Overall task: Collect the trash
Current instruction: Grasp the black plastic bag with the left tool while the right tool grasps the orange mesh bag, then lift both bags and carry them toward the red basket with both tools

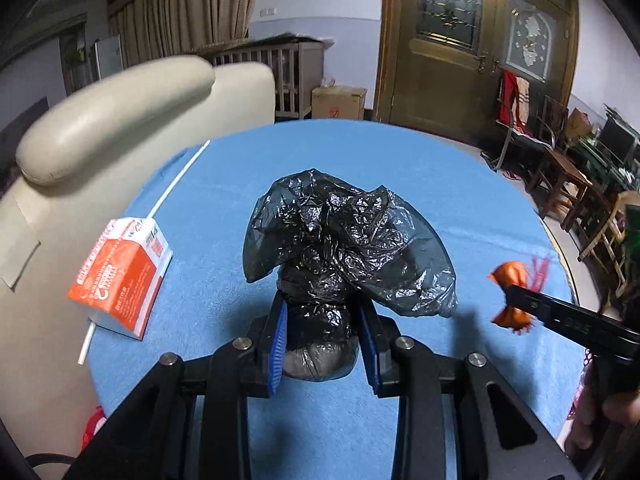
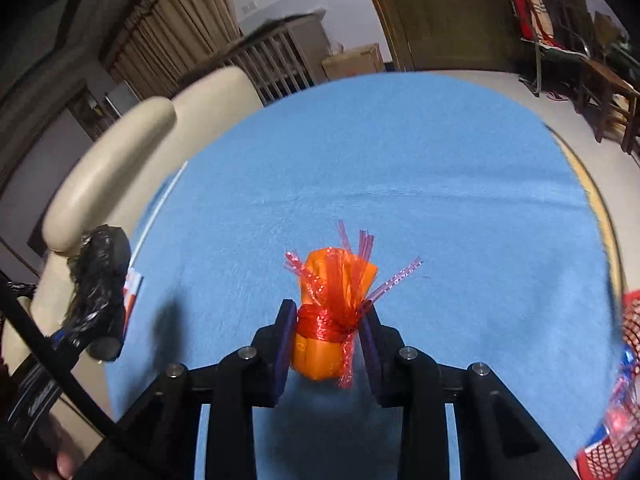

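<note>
Currently both pieces of trash are gripped and carried clear above the blue cloth [image 1: 400, 176]. The black bag [image 1: 340, 248], a crumpled, glossy film bundle with a loose flared top, sits clamped between the left gripper's [image 1: 326, 332] blue ribbed pads [image 1: 280, 340]. The orange bundle [image 2: 334, 312], a smooth, rounded roll wrapped in red netting with frayed pink strands at its top, is clamped at its tied waist by the right gripper [image 2: 328, 344].

Step in hand, as judged: transport of picked items toward a collection point. No bin is clearly identifiable in either view; a red mesh object [image 2: 628, 380] at the right edge of the right wrist view may be a container, but this cannot be confirmed. The next move calls for holding both grips firm while carrying, since thin film and netting deform and can slip.

Remaining on the cloth at the left: an orange-and-white carton [image 1: 124, 276], rigid and box-shaped, with a thin white straw [image 1: 176, 184] lying beside it. Both appear still to be collected.

Beyond the cloth's left edge stands a cream padded chair [image 1: 120, 108], smooth and leather-like.
</note>
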{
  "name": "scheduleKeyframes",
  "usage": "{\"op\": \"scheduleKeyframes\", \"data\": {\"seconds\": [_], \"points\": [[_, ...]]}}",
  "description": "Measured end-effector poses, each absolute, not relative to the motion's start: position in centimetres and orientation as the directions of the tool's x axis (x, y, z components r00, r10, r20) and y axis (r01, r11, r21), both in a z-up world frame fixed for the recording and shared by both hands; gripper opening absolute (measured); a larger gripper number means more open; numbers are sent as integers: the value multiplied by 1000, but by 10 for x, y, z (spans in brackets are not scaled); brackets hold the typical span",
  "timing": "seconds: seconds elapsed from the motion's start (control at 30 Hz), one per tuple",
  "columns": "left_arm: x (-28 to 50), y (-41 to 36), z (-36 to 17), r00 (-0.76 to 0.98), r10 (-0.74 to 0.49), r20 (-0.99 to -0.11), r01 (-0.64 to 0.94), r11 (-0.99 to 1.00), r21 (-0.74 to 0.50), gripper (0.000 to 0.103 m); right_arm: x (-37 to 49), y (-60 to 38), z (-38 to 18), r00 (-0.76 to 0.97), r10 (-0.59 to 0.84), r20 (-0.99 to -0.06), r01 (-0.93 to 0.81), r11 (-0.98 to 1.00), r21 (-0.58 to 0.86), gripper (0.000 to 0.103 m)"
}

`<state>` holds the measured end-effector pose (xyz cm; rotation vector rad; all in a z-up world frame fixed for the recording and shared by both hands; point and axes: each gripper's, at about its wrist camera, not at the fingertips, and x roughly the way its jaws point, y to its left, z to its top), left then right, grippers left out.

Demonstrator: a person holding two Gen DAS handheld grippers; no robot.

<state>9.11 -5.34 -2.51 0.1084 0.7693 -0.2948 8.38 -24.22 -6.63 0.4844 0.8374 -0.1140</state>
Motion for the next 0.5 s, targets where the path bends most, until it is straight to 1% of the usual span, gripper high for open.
{"op": "scheduleKeyframes", "data": {"seconds": [0.37,0.5], "points": [[17,-80,6,736,-235,-635,362,929,76,34,-27,-256,-32,747,95,-658,255,873,415,34],[-7,-90,19,758,-238,-607,374,922,105,34,-57,-254,-25,767,87,-635,235,884,405,34]]}}
